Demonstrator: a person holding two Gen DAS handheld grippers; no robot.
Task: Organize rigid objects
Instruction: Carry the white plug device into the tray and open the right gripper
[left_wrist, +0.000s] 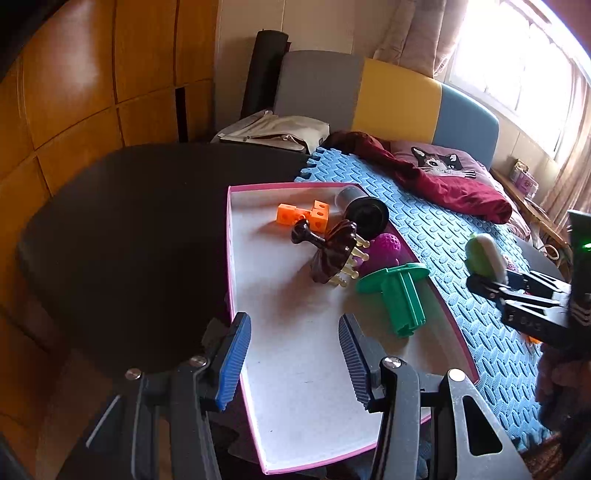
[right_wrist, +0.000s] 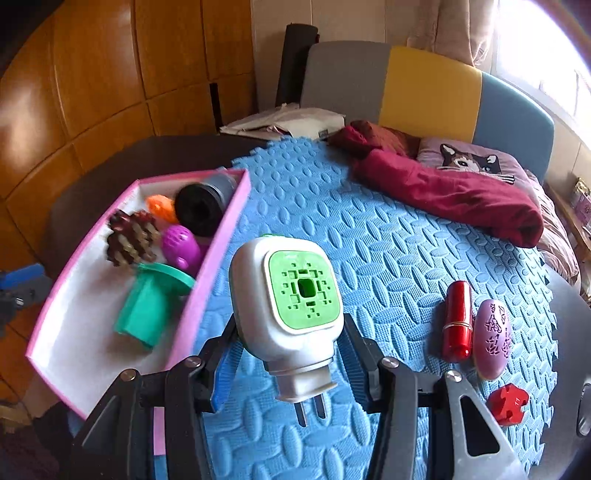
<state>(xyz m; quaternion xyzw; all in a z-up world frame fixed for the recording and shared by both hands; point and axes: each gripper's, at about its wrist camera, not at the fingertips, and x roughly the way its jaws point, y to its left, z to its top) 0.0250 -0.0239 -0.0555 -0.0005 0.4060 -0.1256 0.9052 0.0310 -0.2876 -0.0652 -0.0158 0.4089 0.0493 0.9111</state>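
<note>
Above the blue foam mat (right_wrist: 369, 236), right hand-held gripper (right_wrist: 291, 354) clamped on white plastic plug-in unit with green vented face (right_wrist: 291, 295); best carried left over pink-rimmed cardboard tray (right_wrist: 218, 258), lowered into bare floor, then released; left hand-held gripper (left_wrist: 295, 354) wide, empty; grip contact hidden behind unit.
</note>
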